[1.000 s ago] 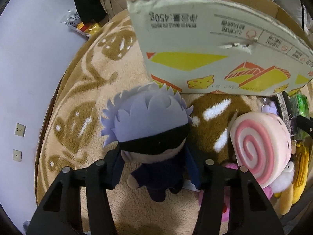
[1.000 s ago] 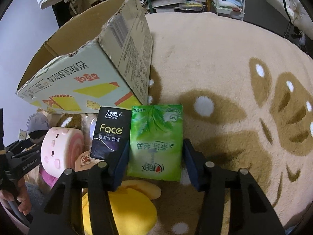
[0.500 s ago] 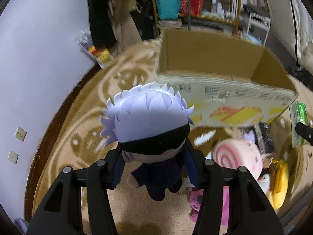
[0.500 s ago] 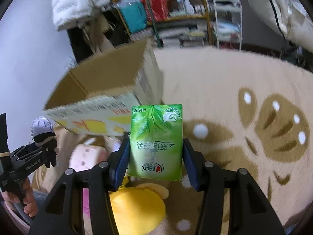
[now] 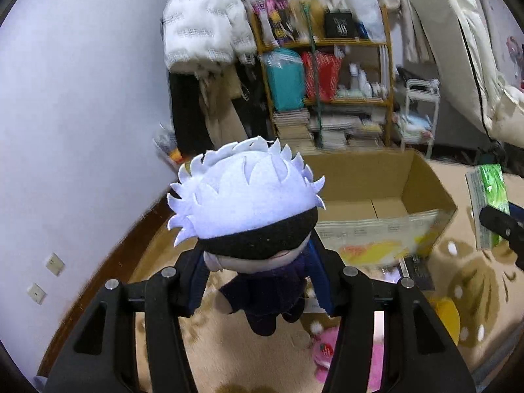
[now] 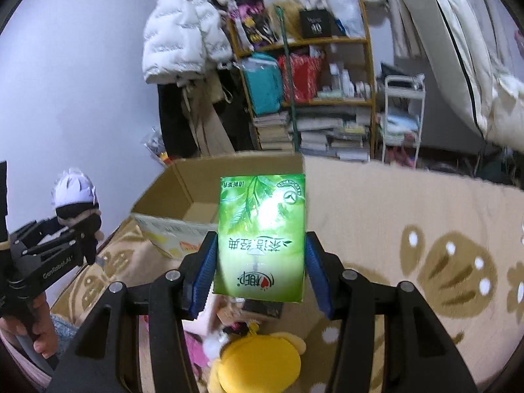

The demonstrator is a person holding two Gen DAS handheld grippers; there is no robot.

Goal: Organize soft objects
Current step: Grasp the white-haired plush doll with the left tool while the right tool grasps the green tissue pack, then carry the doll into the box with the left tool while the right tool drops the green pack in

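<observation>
Left gripper [image 5: 258,281] is clamped on the torso of a white-haired plush doll [image 5: 249,216], held up in the air short of the open cardboard box [image 5: 386,196]; right gripper [image 6: 260,268] pinches a green tissue pack [image 6: 262,229] by its long edges, raised in front of that box. Both loads look light and squashy, so I judge a mid-body grip safest, since the doll's big head could flop and the pack's glossy film may slip.
</observation>
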